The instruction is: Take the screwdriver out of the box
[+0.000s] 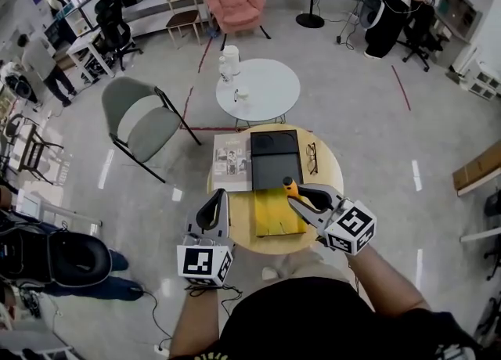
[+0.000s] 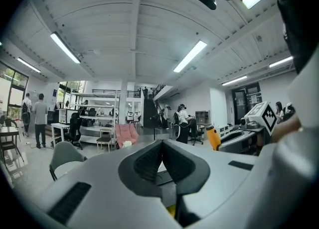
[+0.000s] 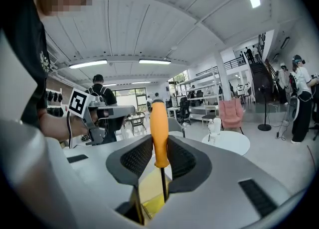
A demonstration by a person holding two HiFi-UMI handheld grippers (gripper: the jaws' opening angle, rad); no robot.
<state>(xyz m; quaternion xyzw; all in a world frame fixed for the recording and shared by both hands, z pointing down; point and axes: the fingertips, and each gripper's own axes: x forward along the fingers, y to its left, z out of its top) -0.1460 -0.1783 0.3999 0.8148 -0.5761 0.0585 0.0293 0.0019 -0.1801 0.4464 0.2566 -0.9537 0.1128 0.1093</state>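
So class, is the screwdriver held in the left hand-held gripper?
No, the right hand-held gripper clamps the orange-handled screwdriver by its handle.

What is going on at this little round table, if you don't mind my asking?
A person is working over a round wooden table with a gripper in each hand. The right gripper is shut on the orange handle of a screwdriver, held upright above the table and apparently clear of the open black box. The left gripper is shut with nothing in it, beside the table's near edge.
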